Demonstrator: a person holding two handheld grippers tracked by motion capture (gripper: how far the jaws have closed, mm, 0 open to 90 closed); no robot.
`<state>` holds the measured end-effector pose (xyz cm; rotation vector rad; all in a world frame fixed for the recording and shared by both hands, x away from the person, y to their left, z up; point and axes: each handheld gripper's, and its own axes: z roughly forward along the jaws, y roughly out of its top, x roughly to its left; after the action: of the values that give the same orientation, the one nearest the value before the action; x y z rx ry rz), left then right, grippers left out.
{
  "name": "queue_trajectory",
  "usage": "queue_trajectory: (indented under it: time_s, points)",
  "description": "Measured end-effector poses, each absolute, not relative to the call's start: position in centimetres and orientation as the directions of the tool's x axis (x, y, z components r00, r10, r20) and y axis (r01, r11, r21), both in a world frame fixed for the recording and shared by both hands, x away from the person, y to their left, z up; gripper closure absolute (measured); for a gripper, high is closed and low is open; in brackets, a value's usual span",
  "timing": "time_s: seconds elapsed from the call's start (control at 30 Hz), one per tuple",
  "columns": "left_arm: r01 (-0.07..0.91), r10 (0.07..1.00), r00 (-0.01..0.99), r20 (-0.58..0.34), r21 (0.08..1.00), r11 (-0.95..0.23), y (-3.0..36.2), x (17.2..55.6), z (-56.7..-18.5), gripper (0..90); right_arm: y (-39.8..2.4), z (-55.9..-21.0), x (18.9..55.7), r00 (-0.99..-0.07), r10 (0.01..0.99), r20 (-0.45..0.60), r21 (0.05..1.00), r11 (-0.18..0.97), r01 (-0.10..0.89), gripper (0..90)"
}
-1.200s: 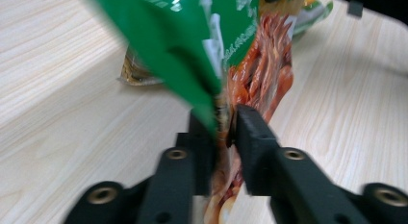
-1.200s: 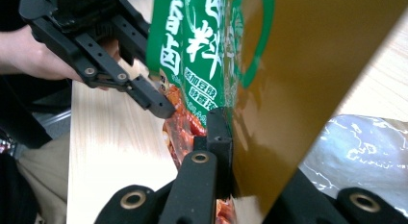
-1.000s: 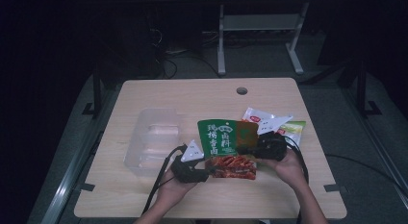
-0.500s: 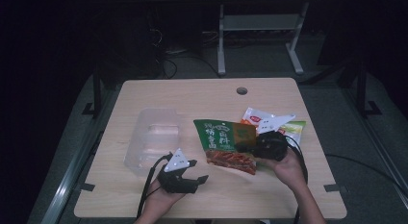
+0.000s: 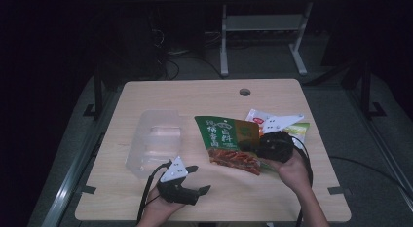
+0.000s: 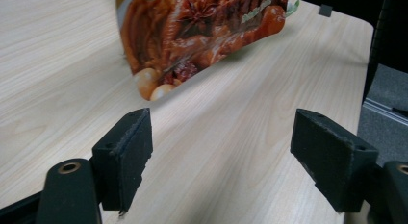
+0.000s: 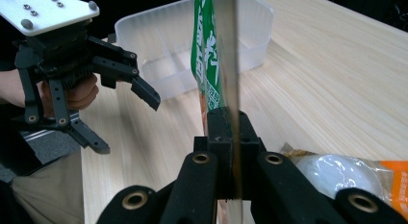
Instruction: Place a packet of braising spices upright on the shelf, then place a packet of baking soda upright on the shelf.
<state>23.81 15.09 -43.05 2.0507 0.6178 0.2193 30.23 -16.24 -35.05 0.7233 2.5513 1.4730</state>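
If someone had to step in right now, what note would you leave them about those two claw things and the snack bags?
Left gripper: open, its jaws have just been opening; nothing between them, low over the table's near edge.
Right gripper: shut on the green snack pouch, holding it tilted above the table.
Clear plastic tray: at the table's left, looks empty.
Other packets: lying at the right, behind the right gripper.
Done: pouch picked up, left gripper let go.
Left: probably placing the pouch in the tray, then the other packets.
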Motion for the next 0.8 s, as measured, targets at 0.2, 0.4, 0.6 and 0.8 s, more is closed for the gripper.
queue_trajectory:
  time_s: [0.2,0.4,0.6,0.8]
  points:
    - [0.334,0.512,0.855,-0.08,0.841,-0.426,15.0,23.5,-43.2,21.2,-15.7,-34.2,30.5,-0.878,0.464,0.12,0.829,0.44,0.345,89.3]
    - [0.328,0.517,0.853,-0.073,0.846,-0.421,15.4,23.6,-43.0,21.4,-15.0,-33.1,31.5,-0.88,0.459,0.127,0.829,0.438,0.348,89.4]
    - [0.327,0.512,0.856,-0.071,0.842,-0.429,15.3,23.3,-43.3,21.4,-14.0,-31.7,32.4,-0.881,0.457,0.124,0.822,0.45,0.349,89.4]
    - [0.319,0.504,0.861,-0.065,0.841,-0.437,15.2,23.4,-43.2,21.3,-13.2,-31.1,32.9,-0.886,0.449,0.118,0.809,0.474,0.348,89.4]
